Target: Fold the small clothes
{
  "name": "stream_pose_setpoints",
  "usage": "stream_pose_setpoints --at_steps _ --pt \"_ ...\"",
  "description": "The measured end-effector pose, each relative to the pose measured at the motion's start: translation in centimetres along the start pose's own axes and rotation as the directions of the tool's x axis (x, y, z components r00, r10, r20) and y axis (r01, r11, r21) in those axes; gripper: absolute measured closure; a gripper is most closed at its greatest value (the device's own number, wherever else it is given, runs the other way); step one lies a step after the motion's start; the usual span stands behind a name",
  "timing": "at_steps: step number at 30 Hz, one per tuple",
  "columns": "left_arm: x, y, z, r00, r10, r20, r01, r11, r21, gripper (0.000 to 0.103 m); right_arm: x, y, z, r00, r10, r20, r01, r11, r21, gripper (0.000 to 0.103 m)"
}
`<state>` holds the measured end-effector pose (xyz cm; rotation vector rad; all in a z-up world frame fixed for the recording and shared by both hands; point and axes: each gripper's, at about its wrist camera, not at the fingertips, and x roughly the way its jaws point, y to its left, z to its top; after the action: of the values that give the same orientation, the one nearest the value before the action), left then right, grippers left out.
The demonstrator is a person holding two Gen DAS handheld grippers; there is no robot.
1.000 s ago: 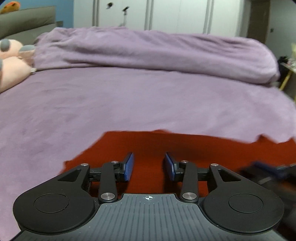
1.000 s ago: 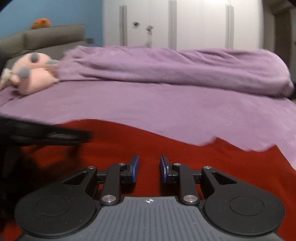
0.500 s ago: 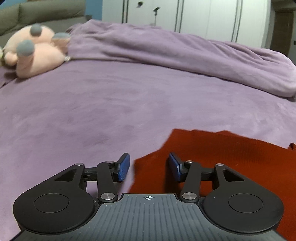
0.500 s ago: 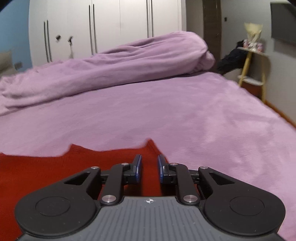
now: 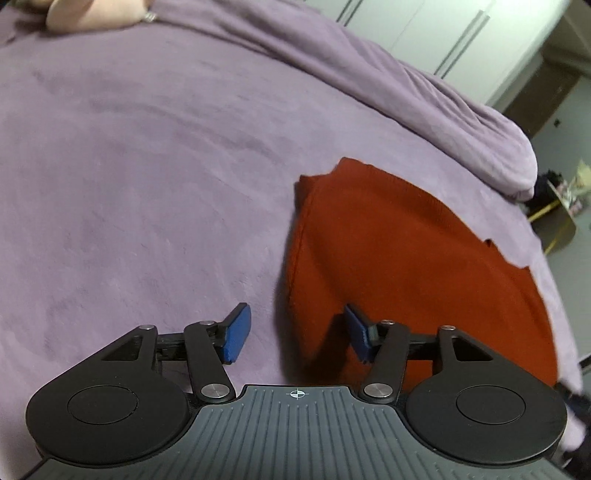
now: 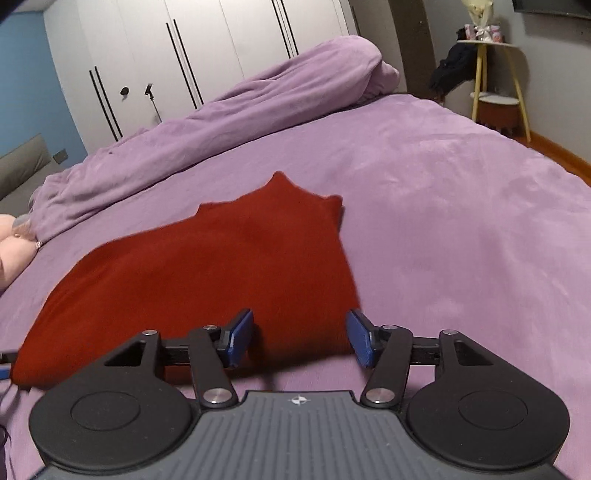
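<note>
The pink plush toy was cut off by the top edge in the left view and by the left edge in the right view. The red garment's near edge was hidden behind the right tool. Items on the yellow stand beyond the bed were too small to identify.

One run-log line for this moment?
red garment: flat on purple bed | left gripper: open, just opening | right gripper: open, just opening, released

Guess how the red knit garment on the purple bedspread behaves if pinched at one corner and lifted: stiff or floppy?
Probably floppy: the red knit garment lies limp, with a soft doubled edge. Likely light and thin, barely rising off the purple bedspread. It may drag rather than slide on that plush surface.
</note>
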<state>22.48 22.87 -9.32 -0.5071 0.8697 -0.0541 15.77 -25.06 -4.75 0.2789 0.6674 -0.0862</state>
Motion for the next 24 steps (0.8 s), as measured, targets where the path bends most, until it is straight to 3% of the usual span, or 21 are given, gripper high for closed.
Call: stream_pose_setpoints --at_steps 3,5,7,9,12,14,17,18,21,24 --pt "0.7 -0.5 0.7 0.993 -0.115 -0.042 0.112 0.992 -0.054 0.048 -0.4 -0.2 -0.1 1.0 0.018 -0.022 -0.016 0.996 0.089 0.046" --pt "1.8 -0.5 0.9 0.988 -0.128 -0.083 0.122 0.989 -0.08 0.051 -0.3 0.3 0.2 0.999 0.037 -0.036 -0.033 0.994 0.1 0.046" --pt "2.2 -0.4 1.4 0.985 -0.145 -0.088 0.136 0.985 -0.102 0.079 -0.8 1.5 0.1 0.999 0.038 -0.032 -0.036 0.997 0.062 0.046" --pt "1.6 -0.4 1.9 0.985 -0.154 -0.076 0.145 0.983 -0.113 0.085 -1.4 2.7 0.1 0.999 0.048 -0.024 -0.048 0.999 0.017 0.046" --pt "-0.9 -0.9 2.1 0.987 -0.161 0.005 0.161 0.985 -0.057 0.091 -1.6 3.9 0.0 0.999 0.043 -0.021 -0.044 0.998 -0.04 0.046" --pt "-2.0 -0.8 1.8 0.989 -0.143 0.038 0.144 0.989 -0.038 0.091 -1.4 4.4 -0.1 0.999 0.027 -0.025 -0.028 0.998 -0.054 0.046" --pt "-1.2 0.3 0.9 0.997 -0.073 -0.008 0.072 0.996 -0.052 0.086 -1.2 5.1 -0.1 0.999 0.027 -0.043 -0.028 0.999 -0.034 0.048" --pt "-1.0 0.8 0.8 0.997 -0.078 -0.025 0.076 0.994 -0.08 0.077 -1.2 5.4 -0.1 0.998 0.039 -0.046 -0.04 0.999 -0.034 0.049" --pt "-0.6 2.8 0.1 0.981 -0.184 -0.055 0.168 0.962 -0.216 0.05 -1.2 7.1 -0.1 0.997 0.066 -0.041 -0.069 0.994 -0.082 0.05" --pt "0.3 2.8 -0.1 0.973 -0.21 -0.094 0.182 0.953 -0.242 0.044 -0.7 9.1 -0.4 0.994 0.098 -0.052 -0.104 0.988 -0.118 0.054"
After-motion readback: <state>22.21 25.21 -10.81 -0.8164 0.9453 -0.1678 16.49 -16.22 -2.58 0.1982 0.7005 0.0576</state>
